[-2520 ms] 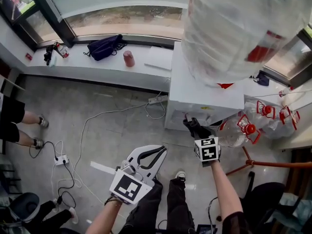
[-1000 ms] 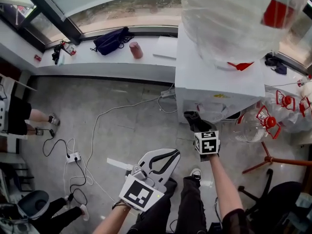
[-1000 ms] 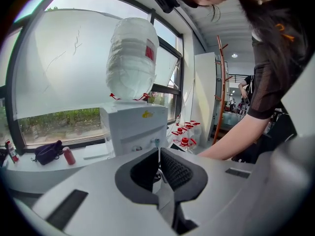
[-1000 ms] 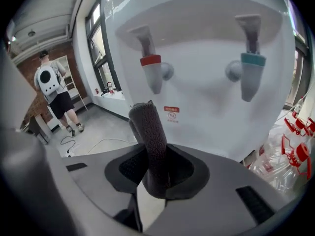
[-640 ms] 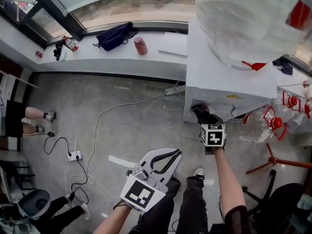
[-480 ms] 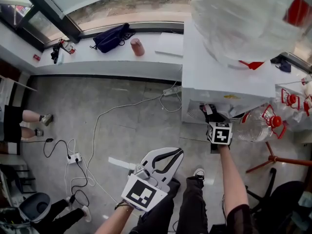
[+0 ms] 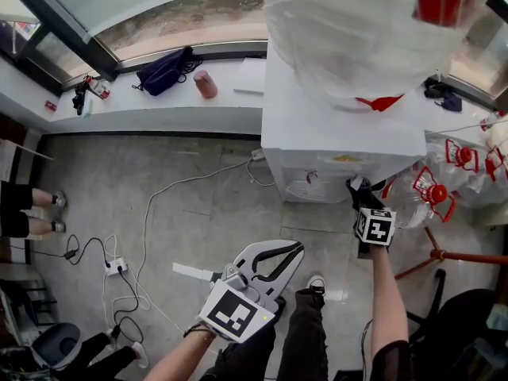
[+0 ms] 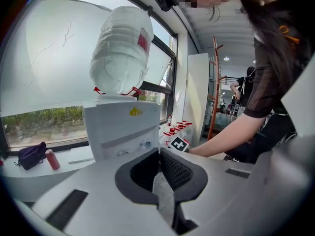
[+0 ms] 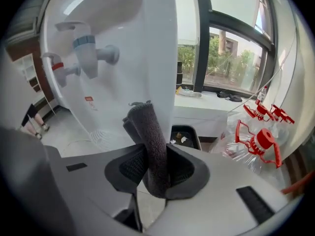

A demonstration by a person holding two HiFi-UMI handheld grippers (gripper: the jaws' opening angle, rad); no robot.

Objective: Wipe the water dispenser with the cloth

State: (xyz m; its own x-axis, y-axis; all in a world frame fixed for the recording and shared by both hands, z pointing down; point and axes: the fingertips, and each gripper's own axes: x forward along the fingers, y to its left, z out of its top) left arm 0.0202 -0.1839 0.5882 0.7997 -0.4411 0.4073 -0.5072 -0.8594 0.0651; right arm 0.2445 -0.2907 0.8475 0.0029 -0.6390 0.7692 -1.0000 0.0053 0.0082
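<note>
The right gripper (image 9: pixel 150 168) clamps the folded cloth (image 9: pixel 146 132), whose tip sits at the dispenser's (image 9: pixel 155 48) front-right corner, below the taps (image 9: pixel 86 50). Best to press it flat and stroke along the panel. The left gripper (image 8: pixel 160 167) hangs closed and empty.

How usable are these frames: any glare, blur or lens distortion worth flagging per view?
Head view: the water bottle sits close to the lens, soft and washed out. Left gripper view: strong fisheye bend, black corners. Right gripper view: the cloth in the right gripper is sharp, the water dispenser glares white, the window frames bow.
</note>
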